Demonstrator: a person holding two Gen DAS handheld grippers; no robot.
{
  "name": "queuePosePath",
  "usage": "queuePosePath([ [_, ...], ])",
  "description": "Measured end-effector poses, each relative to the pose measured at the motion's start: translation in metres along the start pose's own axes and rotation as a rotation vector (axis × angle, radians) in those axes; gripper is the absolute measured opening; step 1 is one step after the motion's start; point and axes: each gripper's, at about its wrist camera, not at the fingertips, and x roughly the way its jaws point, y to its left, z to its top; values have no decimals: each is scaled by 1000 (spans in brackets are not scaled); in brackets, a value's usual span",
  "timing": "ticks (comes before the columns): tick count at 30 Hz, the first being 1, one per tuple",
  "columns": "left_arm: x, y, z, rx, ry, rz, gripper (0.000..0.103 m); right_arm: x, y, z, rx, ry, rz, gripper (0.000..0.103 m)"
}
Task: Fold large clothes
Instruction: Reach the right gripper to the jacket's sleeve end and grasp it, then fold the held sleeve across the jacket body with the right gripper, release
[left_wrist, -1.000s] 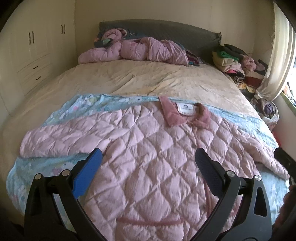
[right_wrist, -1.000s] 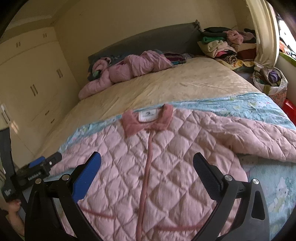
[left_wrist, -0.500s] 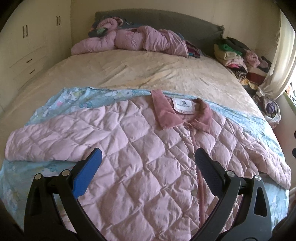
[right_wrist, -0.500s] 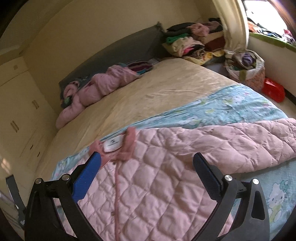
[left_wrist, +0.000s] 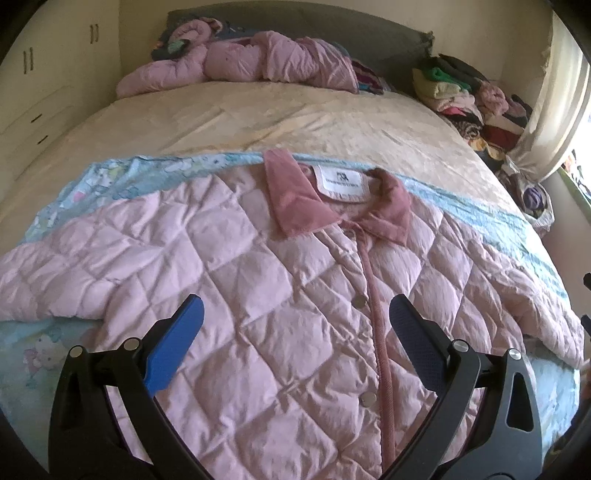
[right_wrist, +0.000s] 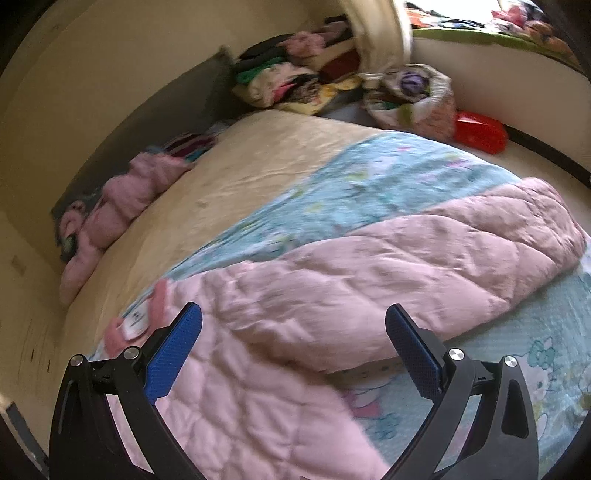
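A pink quilted jacket (left_wrist: 258, 280) lies flat and buttoned on a light blue cartoon-print sheet (left_wrist: 110, 177), its darker pink collar (left_wrist: 295, 199) pointing to the headboard. My left gripper (left_wrist: 295, 325) hovers open over the jacket's chest, with nothing between its fingers. In the right wrist view the jacket's right sleeve (right_wrist: 424, 254) stretches out toward the bed's side. My right gripper (right_wrist: 293, 339) is open above the sleeve's shoulder end and holds nothing. The jacket's hem is hidden below both views.
A bundled pink jacket (left_wrist: 240, 62) lies by the grey headboard. Folded clothes (left_wrist: 461, 96) are stacked at the bed's far right corner. A bag of clothes (right_wrist: 413, 96) and a red object (right_wrist: 480, 131) sit on the floor by the window. Cupboards (left_wrist: 44, 81) line the left wall.
The left gripper has moved forward and lower toward the collar. The right gripper has swung right, from the jacket's front to its right sleeve.
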Motion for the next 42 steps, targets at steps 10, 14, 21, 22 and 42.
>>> queuePosePath([
  [10,28,-19,-22,33,47,-38,94,32,-108,3,237,-9,-224,99],
  [14,35,-25,-31,47,81,-36,94,49,-153,-1,345,3,-294,99],
  [21,25,-19,-32,54,72,-15,94,66,-201,16,455,-24,-192,97],
  [22,22,-16,-30,49,67,-14,94,67,-206,20,469,-33,-174,92],
  [42,-32,40,18,-88,-6,-7,94,-9,-44,112,65,-207,244,15],
])
